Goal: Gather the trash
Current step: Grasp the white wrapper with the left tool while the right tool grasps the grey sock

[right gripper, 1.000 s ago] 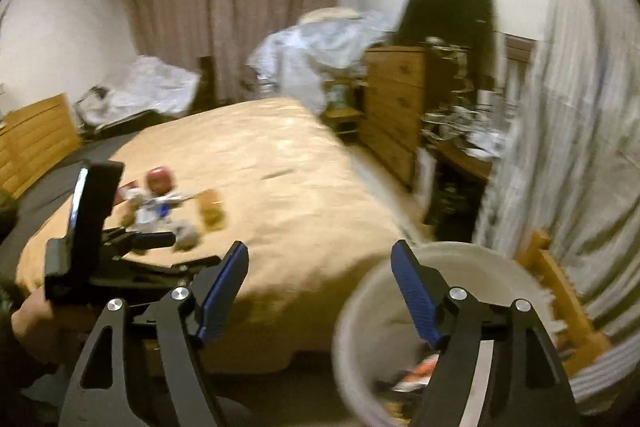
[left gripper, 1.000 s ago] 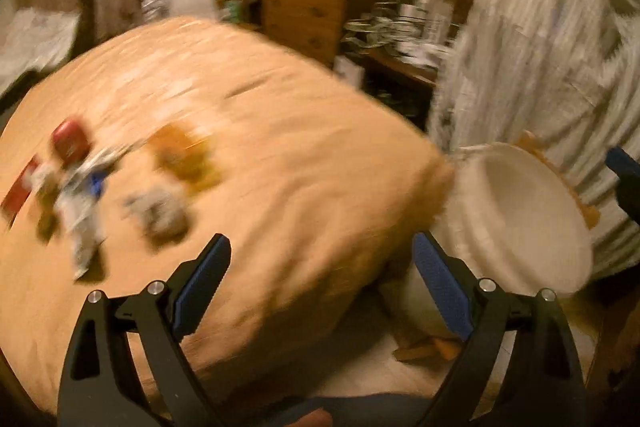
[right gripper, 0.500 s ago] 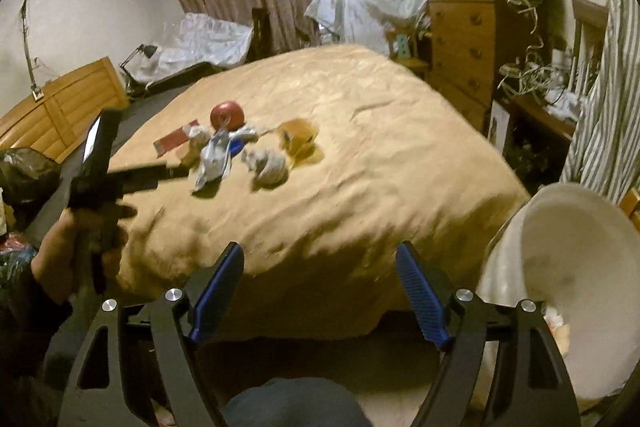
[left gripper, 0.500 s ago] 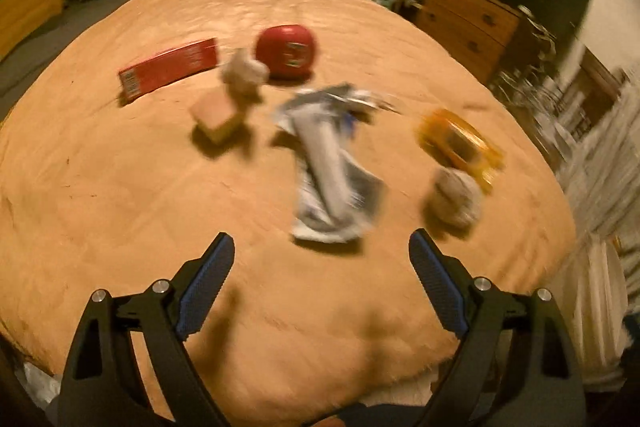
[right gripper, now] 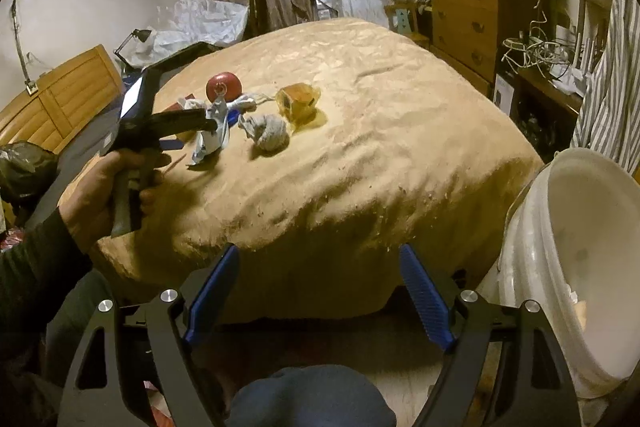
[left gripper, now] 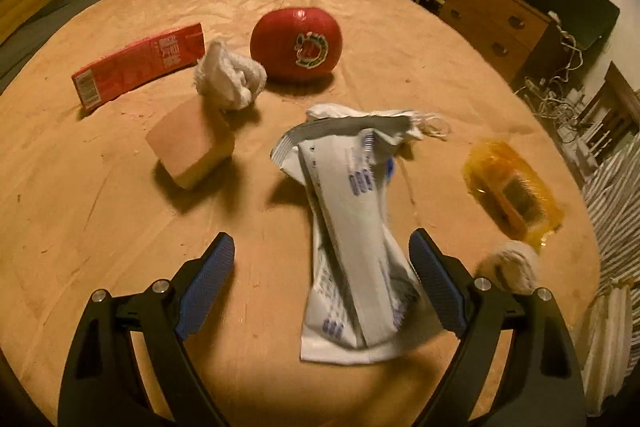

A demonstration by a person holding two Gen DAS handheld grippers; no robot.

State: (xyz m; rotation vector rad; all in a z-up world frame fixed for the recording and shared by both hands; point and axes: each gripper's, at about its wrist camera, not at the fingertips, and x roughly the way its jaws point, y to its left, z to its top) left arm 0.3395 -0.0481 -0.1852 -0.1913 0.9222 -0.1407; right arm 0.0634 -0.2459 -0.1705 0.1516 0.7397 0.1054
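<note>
My left tongs (left gripper: 322, 263) point down at the bed (left gripper: 360, 27), jaws apart and just now narrowing, with the crumpled white wrapper (left gripper: 352, 227) lying between the blue pads; the right-hand pad is close beside the wrapper's lower end, but I cannot tell whether it touches, and the left-hand pad stands clear of it. From the right wrist view the same tongs (right gripper: 210, 125) sit at the wrapper (right gripper: 210, 139), held in my left hand (right gripper: 108, 195) with a dark sleeve behind it. My right tongs (right gripper: 318, 275) are open with nothing between them, the jaws having just widened a little, and they hang off the near edge of the bed beside the white bucket (right gripper: 560, 267), which stands on the floor at the bed's corner. Around the wrapper on the tan bedspread lie more pieces: a tan sponge block (left gripper: 188, 147) to its left, a knotted white cloth wad (left gripper: 232, 79) beyond that, a flat red carton (left gripper: 140, 63) farther left, and a red round package (left gripper: 296, 45) behind. To the wrapper's right sit a crinkled yellow plastic pack (left gripper: 512, 191) and a grey crumpled ball (left gripper: 512, 263), the ball partly hidden by my left tongs' right arm.
</note>
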